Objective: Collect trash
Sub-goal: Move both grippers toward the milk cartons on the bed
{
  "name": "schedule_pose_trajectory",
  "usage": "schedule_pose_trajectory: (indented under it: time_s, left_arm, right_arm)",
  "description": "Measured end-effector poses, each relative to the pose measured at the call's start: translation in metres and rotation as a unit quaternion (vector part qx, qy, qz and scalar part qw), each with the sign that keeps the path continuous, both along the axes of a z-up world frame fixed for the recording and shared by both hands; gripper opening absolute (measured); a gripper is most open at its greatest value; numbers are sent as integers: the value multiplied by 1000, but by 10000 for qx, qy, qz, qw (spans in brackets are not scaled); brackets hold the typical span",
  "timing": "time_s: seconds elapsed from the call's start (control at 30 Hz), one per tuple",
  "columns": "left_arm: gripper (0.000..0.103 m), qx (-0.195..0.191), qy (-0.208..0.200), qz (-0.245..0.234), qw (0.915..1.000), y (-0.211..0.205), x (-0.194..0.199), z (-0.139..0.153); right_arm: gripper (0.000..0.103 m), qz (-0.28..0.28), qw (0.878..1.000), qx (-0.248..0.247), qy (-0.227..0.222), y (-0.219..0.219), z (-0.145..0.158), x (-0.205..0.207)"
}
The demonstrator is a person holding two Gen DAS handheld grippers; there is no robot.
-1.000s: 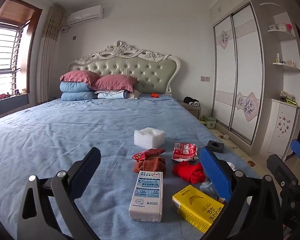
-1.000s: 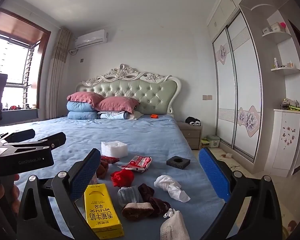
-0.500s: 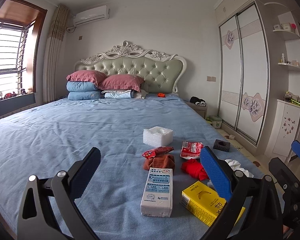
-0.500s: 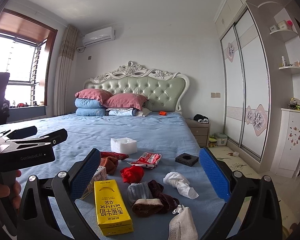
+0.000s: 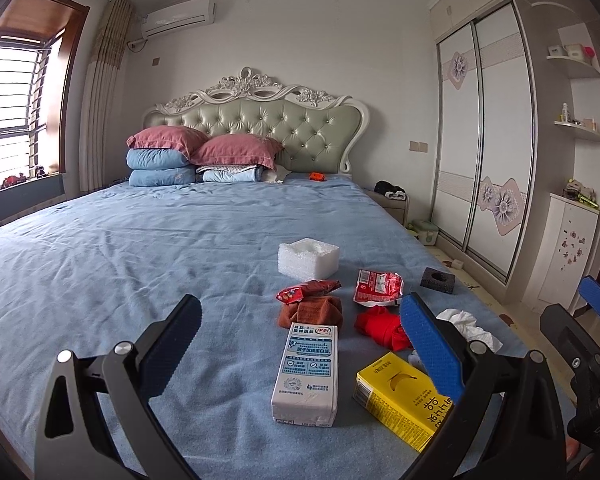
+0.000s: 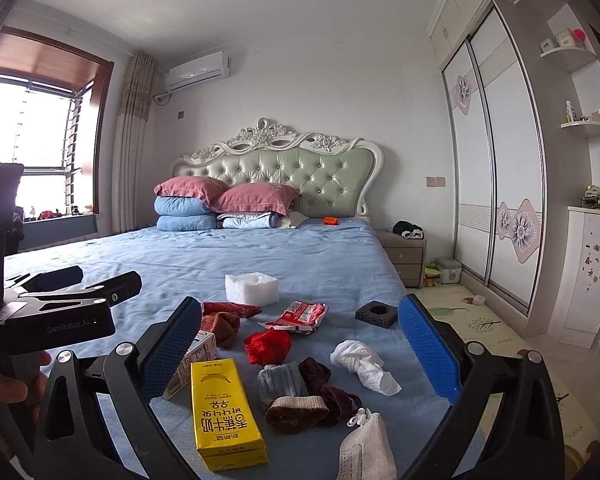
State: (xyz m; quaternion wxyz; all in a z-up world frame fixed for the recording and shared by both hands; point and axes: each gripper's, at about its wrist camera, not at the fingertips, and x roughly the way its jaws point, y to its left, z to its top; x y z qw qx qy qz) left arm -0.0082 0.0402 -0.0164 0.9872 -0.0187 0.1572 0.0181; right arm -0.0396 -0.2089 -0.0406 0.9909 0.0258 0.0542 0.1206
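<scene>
Both grippers hover wide open over the bed [image 5: 139, 248], gripping nothing.

Left gripper [image 5: 300, 344] frames the white milk carton [image 5: 306, 374]; right gripper [image 6: 300, 342] frames the yellow banana-milk carton [image 6: 225, 412]. Only the right view shows a face mask [image 6: 366, 448], socks [image 6: 300, 394] and "GenRobot.AI", seemingly, on the other gripper.

Blue bed sheet [image 5: 139, 248] bearing a yellow carton [image 6: 225, 408], white-and-blue carton [image 5: 308, 368], white foam block [image 5: 308, 258], red wrapper [image 5: 378, 286], red cloth [image 6: 267, 344] and black block [image 6: 378, 314]; pink pillows [image 5: 203, 146], pale-green tufted headboard [image 5: 259, 128].
</scene>
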Motion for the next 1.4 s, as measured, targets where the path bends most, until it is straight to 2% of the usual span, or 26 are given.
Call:
schedule_pose_trajectory:
  time_s: [1.4]
  left_arm:
    - [99, -67, 224, -98, 9997, 2, 7, -4]
  right_arm:
    - [95, -26, 9998, -171, 113, 9, -1, 2]
